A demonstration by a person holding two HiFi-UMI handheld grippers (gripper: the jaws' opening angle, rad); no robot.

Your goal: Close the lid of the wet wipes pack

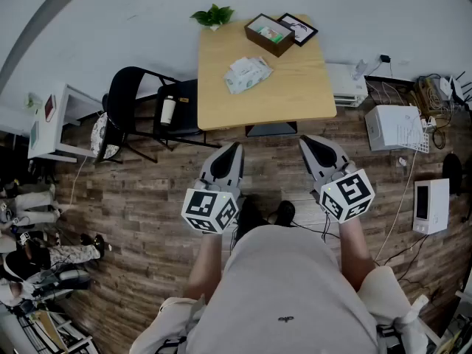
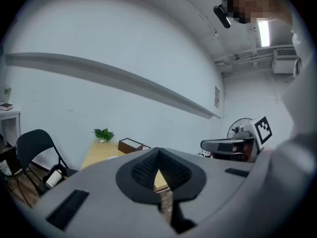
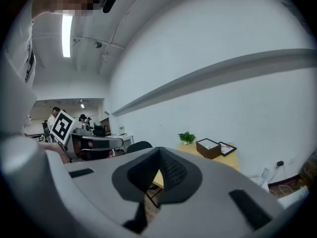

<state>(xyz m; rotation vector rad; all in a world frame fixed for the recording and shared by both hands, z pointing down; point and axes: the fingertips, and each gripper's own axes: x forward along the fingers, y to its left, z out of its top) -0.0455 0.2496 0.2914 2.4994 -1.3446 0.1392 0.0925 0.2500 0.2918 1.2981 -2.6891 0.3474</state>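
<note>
The wet wipes pack (image 1: 247, 74), pale green and white, lies on the wooden table (image 1: 295, 94) ahead of me. My left gripper (image 1: 234, 147) and right gripper (image 1: 304, 140) hang side by side over the floor, short of the table's near edge, well apart from the pack. Both are shut with nothing between the jaws. In the left gripper view my left gripper (image 2: 158, 153) points toward the table (image 2: 99, 152); in the right gripper view my right gripper (image 3: 159, 151) does the same, toward the table (image 3: 225, 160). The pack is hidden in both gripper views.
A brown box (image 1: 269, 34), a framed picture (image 1: 298, 29) and a small plant (image 1: 213, 15) stand at the table's far end. A black chair (image 1: 144, 109) with a bottle (image 1: 167, 110) stands left of the table. White appliances (image 1: 394, 127) and cables lie at the right.
</note>
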